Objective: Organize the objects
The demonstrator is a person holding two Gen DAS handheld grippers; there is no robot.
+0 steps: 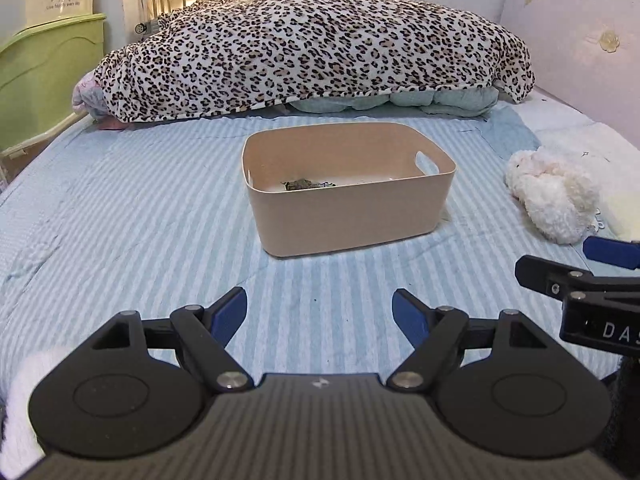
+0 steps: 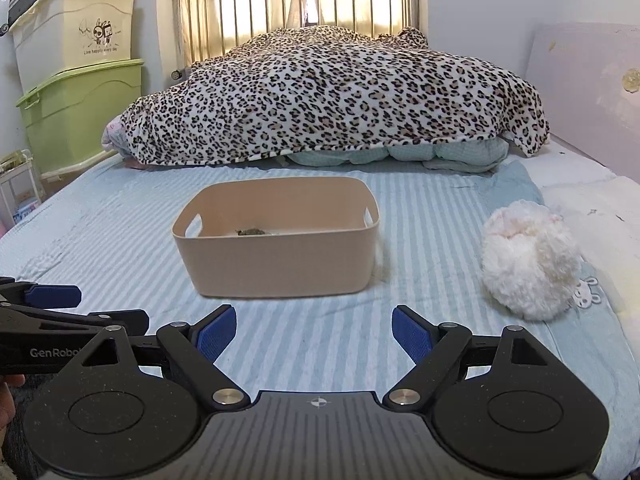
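A beige plastic bin (image 1: 352, 224) (image 2: 276, 264) with cut-out handles stands on the blue striped bed sheet, a small dark greenish object (image 1: 302, 185) (image 2: 251, 232) lying inside. A fluffy white plush toy (image 1: 554, 196) (image 2: 528, 264) lies on the sheet to the bin's right. My left gripper (image 1: 320, 314) is open and empty, low over the sheet in front of the bin. My right gripper (image 2: 314, 330) is open and empty, also short of the bin, with the plush ahead to its right. Each gripper shows at the edge of the other's view.
A leopard-print blanket (image 1: 320, 40) over bunched bedding fills the far end of the bed before a metal rail (image 2: 304, 4). Green and cream storage boxes (image 2: 80, 92) stand at the left. A pale headboard panel (image 2: 592, 92) and white pillow (image 2: 592, 208) are at the right.
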